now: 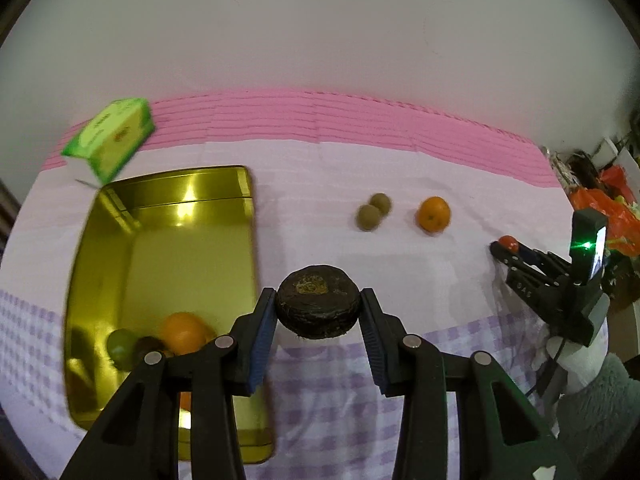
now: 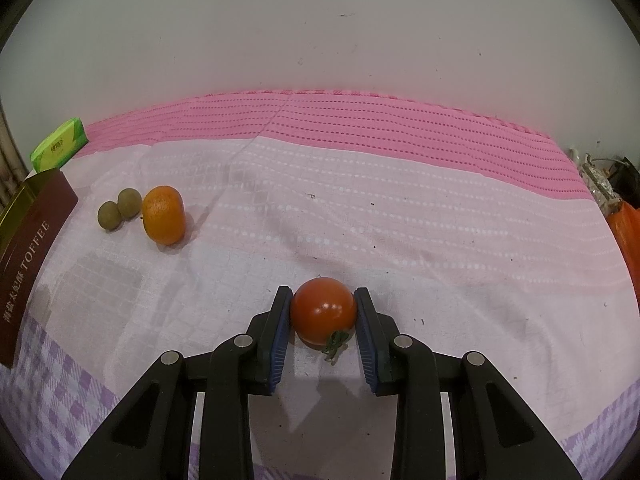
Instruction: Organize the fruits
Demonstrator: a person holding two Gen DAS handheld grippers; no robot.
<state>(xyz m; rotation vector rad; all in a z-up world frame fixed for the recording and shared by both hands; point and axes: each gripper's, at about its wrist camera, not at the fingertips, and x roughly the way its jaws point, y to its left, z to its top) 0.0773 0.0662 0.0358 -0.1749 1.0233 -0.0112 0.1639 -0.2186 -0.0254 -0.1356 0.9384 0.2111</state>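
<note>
My left gripper (image 1: 319,302) is shut on a dark brown round fruit (image 1: 318,306) and holds it in the air just right of the gold tin (image 1: 160,216). Inside the tin lie an orange (image 1: 184,332), a green fruit (image 1: 120,346) and a dark one (image 1: 149,346). On the cloth farther off sit two small green-brown fruits (image 1: 373,212) and an orange (image 1: 433,214). My right gripper (image 2: 322,312) is shut on a red tomato (image 2: 322,310) that rests on the cloth, its green stem toward me. That gripper (image 1: 505,245) also shows at the right of the left wrist view.
A green tissue pack (image 1: 110,138) lies behind the tin at the back left. The tin's maroon side marked TOFFEE (image 2: 30,256) stands at the left edge of the right wrist view. A white wall backs the pink cloth (image 2: 340,128). Clutter and orange bags (image 1: 604,204) sit at the far right.
</note>
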